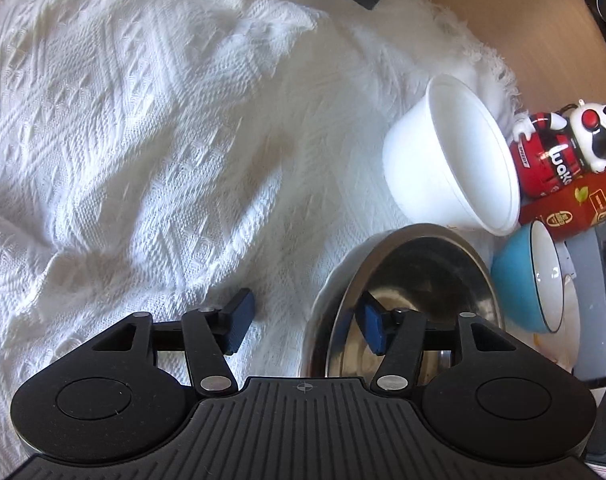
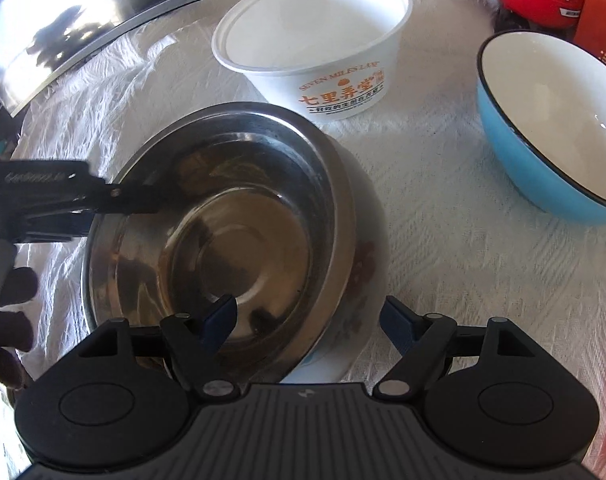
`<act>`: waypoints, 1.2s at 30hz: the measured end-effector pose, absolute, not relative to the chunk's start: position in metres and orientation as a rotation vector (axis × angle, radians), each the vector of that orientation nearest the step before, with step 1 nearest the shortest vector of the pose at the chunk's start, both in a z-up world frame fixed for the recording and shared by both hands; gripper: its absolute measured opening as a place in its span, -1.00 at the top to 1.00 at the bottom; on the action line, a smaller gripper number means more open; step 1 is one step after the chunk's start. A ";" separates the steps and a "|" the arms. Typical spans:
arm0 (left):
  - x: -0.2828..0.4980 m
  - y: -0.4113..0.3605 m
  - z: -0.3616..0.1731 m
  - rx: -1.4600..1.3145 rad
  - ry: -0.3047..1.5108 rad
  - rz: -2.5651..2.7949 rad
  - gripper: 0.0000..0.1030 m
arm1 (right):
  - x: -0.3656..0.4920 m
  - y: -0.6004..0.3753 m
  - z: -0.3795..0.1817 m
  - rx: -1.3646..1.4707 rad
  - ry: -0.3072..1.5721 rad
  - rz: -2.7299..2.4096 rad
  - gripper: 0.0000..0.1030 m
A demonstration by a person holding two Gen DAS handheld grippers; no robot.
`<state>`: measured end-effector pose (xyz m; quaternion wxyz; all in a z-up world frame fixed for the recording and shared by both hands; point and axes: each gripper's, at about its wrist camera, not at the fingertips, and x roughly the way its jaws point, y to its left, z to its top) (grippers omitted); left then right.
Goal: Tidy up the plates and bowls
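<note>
A steel bowl [image 2: 243,232] sits nested inside a white bowl with a flower print [image 2: 361,276] on the white cloth. My right gripper [image 2: 309,322] is open astride their near rims, with one finger inside the steel bowl and the other outside the white bowl; the pads do not press. My left gripper [image 1: 307,326] stands wide open over the opposite side. Its right finger is inside the steel bowl [image 1: 423,272], and its left finger is over the cloth outside the white bowl [image 1: 317,320]. In the right wrist view, the left gripper [image 2: 63,192] reaches in from the left.
A white paper bowl with orange print [image 2: 311,40] stands behind the nested pair, and a blue bowl with a white inside [image 2: 551,128] to the right. A red toy figure [image 1: 559,148] and a red box [image 1: 575,204] are beyond them. A shiny dark panel [image 2: 83,12] lies at the far left.
</note>
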<state>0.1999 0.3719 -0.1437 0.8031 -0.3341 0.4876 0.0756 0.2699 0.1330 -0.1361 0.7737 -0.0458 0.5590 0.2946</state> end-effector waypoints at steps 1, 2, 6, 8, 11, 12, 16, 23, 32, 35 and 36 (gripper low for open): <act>0.200 0.371 -0.143 -0.720 1.042 0.156 -0.17 | 0.270 0.133 -0.136 -0.093 1.212 0.642 -0.55; 0.199 0.371 -0.143 -0.728 1.042 0.144 -0.17 | 0.270 0.133 -0.136 -0.080 1.216 0.650 -0.55; 0.209 0.356 -0.141 -0.711 1.060 0.090 0.06 | 0.275 0.130 -0.137 0.001 1.253 0.672 -0.56; 0.210 0.344 -0.138 -0.632 1.078 0.111 0.07 | 0.278 0.127 -0.137 0.046 1.270 0.676 -0.54; 0.210 0.333 -0.135 -0.577 1.092 0.148 0.06 | 0.279 0.123 -0.135 0.083 1.272 0.692 -0.54; 0.210 0.331 -0.135 -0.583 1.100 0.157 0.05 | 0.278 0.122 -0.135 0.082 1.267 0.699 -0.54; 0.212 0.315 -0.133 -0.578 1.142 0.153 -0.01 | 0.276 0.118 -0.131 0.068 1.256 0.675 -0.55; 0.216 0.282 -0.133 -0.538 1.168 0.101 -0.01 | 0.278 0.083 -0.128 0.114 1.250 0.605 -0.55; 0.221 0.282 -0.131 -0.567 1.152 0.132 0.17 | 0.274 0.072 -0.133 0.134 1.239 0.592 -0.55; 0.212 0.290 -0.119 -0.576 1.111 0.155 0.32 | 0.272 0.069 -0.134 0.127 1.219 0.577 -0.57; 0.209 0.292 -0.112 -0.566 1.087 0.164 0.32 | 0.271 0.067 -0.135 0.131 1.214 0.568 -0.58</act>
